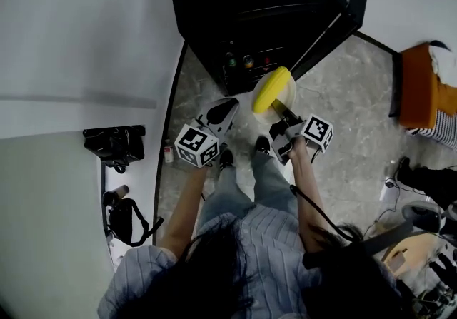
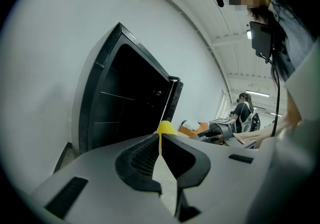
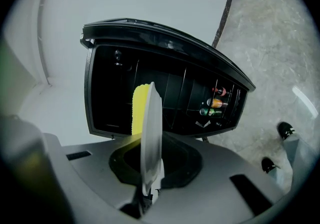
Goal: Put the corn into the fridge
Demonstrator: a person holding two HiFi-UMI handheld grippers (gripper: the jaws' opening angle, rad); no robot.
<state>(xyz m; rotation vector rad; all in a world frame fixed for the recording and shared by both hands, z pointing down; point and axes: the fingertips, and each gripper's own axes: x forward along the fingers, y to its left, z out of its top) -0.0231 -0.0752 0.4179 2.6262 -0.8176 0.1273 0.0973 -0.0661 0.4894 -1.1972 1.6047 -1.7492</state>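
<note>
A yellow corn cob [image 1: 273,89] lies on a white plate [image 1: 265,112] held out in front of the black fridge [image 1: 250,3], whose door [image 1: 339,14] stands open. My right gripper [image 1: 280,112] is shut on the plate's rim. In the right gripper view the plate [image 3: 150,133] is edge-on between the jaws, with the corn [image 3: 138,110] on its left side and the dark fridge interior [image 3: 165,87] behind. My left gripper [image 1: 223,107] is just left of the plate, jaws together with nothing in them. In the left gripper view the corn's tip [image 2: 166,128] shows past that gripper [image 2: 160,140].
Several bottles [image 1: 246,62] stand on a low shelf in the fridge, also seen as bottles [image 3: 214,102]. An orange box [image 1: 421,85] sits on the floor at the right. Black bags [image 1: 114,143] rest on the white surface at the left. A seated person [image 2: 243,110] is far behind.
</note>
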